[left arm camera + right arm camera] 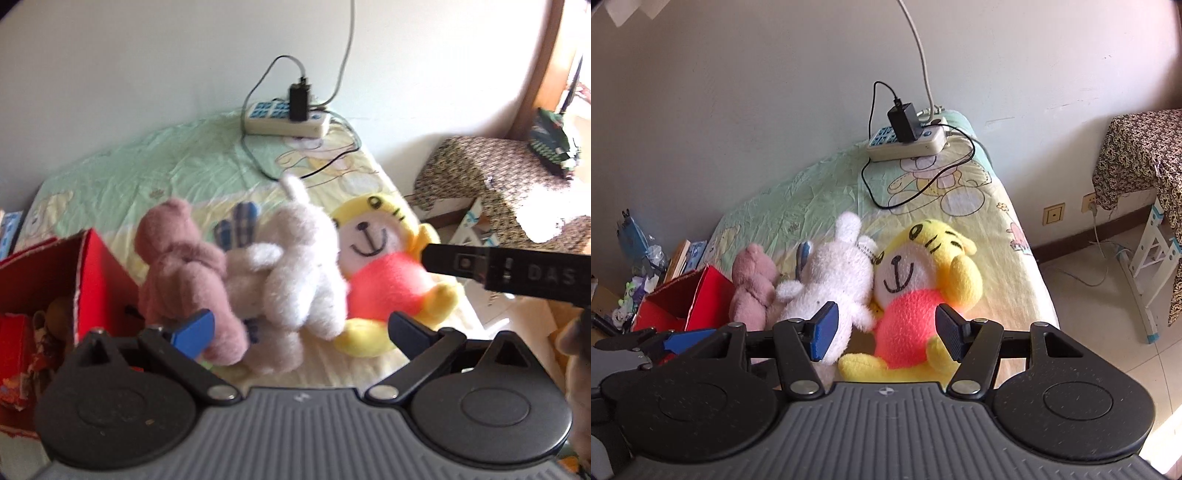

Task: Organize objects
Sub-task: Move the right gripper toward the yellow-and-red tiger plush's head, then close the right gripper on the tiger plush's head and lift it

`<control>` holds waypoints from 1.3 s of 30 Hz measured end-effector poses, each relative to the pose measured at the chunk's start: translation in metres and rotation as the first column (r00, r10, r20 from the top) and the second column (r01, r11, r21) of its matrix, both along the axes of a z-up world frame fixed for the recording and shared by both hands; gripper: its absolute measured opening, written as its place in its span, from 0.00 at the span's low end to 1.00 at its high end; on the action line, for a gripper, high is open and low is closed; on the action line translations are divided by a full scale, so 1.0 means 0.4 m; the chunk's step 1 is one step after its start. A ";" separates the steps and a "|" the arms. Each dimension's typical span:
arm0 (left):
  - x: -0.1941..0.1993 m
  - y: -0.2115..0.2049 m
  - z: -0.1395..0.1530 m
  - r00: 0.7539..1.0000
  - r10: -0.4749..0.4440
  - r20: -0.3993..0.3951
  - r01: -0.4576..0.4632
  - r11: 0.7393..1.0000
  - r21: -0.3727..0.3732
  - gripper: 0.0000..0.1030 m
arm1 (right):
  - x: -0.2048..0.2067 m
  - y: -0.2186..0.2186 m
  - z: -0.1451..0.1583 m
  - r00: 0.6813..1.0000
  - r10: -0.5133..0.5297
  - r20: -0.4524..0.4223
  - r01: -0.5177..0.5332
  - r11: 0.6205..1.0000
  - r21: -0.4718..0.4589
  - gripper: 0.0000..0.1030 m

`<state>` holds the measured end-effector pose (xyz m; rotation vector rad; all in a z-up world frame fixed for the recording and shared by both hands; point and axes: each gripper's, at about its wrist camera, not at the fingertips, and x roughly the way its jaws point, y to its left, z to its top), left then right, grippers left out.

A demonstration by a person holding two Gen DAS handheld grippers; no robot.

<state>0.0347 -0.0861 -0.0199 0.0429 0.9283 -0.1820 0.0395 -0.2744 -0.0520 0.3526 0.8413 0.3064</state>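
Three plush toys lie side by side on the bed sheet: a pink bear, a white rabbit, and a yellow tiger in a pink shirt. An open red box stands left of the bear. My left gripper is open in front of the bear and rabbit and holds nothing. My right gripper is open, its fingers to either side of the tiger's body without pressing on it. Its black finger reaches in from the right in the left wrist view.
A white power strip with a black adapter and trailing cables lies at the far end of the bed by the wall. A cloth-covered chair stands on the tiled floor to the right. Books and clutter sit left of the box.
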 end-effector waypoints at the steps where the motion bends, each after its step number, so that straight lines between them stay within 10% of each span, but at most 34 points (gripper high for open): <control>1: 0.002 -0.009 0.006 0.999 -0.032 0.013 0.032 0.999 -0.028 0.97 | 0.007 -0.014 -0.003 1.000 -0.016 0.000 0.016 1.000 0.009 0.60; 11: 0.076 -0.136 -0.052 0.967 -0.253 -0.002 0.248 0.951 -0.183 0.94 | 0.098 -0.102 -0.099 0.994 -0.060 -0.089 0.068 0.993 0.095 0.61; 27: 0.209 -0.181 -0.200 0.955 -0.264 -0.136 0.243 0.958 -0.154 0.94 | 0.234 -0.103 -0.260 0.957 0.108 -0.269 -0.009 0.939 0.345 0.62; 39: 0.187 -0.201 -0.195 0.943 -0.317 -0.097 0.297 0.938 -0.180 0.90 | 0.214 -0.134 -0.242 0.961 0.164 -0.223 -0.062 0.913 0.403 0.39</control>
